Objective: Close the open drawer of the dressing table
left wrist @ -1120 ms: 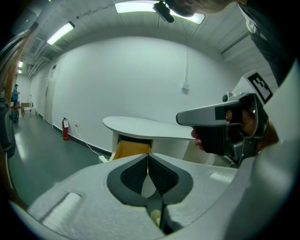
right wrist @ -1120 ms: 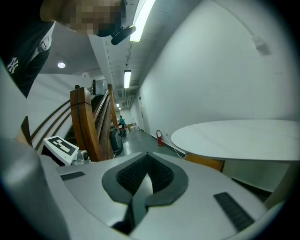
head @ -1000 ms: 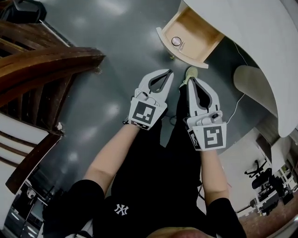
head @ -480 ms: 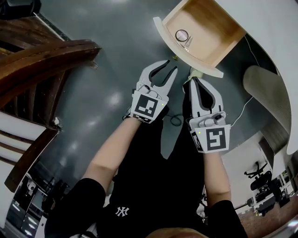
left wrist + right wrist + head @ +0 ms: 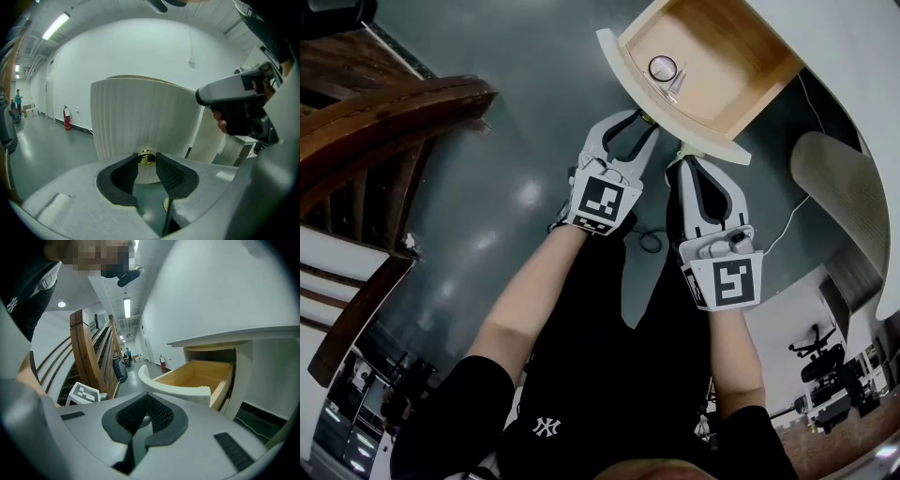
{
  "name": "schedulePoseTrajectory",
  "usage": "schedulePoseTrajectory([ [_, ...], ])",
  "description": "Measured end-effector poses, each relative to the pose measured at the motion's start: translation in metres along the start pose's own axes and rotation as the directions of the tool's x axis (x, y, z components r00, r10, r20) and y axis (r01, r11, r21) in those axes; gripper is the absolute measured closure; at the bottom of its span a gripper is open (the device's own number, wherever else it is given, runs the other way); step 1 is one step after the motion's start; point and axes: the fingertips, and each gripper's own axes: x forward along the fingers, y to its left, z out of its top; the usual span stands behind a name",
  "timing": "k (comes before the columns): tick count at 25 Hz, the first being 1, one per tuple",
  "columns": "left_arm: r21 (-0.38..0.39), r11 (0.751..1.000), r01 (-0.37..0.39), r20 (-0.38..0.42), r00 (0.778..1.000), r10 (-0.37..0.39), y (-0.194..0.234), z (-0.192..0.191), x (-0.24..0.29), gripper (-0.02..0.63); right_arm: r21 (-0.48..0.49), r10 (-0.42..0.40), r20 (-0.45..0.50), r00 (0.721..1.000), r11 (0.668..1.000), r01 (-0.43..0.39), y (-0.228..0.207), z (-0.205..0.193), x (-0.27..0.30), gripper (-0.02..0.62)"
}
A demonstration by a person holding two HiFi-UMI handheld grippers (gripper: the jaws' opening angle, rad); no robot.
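Note:
The dressing table's drawer (image 5: pixel 623 75) stands pulled out, showing a wooden inside and a curved white ribbed front (image 5: pixel 140 122). A small round clear object (image 5: pixel 662 67) lies in it. My left gripper (image 5: pixel 639 122) is up against the drawer front. Its jaws are opening, and the brass knob (image 5: pixel 146 158) sits between their tips. My right gripper (image 5: pixel 692 164) is shut on nothing, just below the drawer front's right end. In the right gripper view the drawer (image 5: pixel 197 373) lies just ahead of its closed tips (image 5: pixel 143 420).
A wooden stair railing (image 5: pixel 384 122) fills the left side. The white dressing table top (image 5: pixel 853 56) curves along the right, with a pale rounded seat (image 5: pixel 834 178) under it. A dark cable (image 5: pixel 652 242) lies on the grey floor by my legs.
Both grippers have moved toward the drawer front. The left jaws, shut a second ago, have spread and now sit on either side of the knob. The right jaws stayed shut.

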Motion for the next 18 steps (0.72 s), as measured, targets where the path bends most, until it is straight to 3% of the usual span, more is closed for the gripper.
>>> schedulePoseTrajectory([
  [7,-0.009,1.000,-0.009,-0.020,1.000,0.009,0.001,0.002,0.007,0.497,0.011,-0.015,-0.004,1.000,1.000,0.015,-0.013,0.002,-0.004,0.580],
  [18,0.013,1.000,0.015,-0.011,1.000,-0.015,0.005,0.032,0.059,0.497,0.026,-0.079,0.019,0.997,0.997,0.079,-0.071,0.017,0.003,0.580],
])
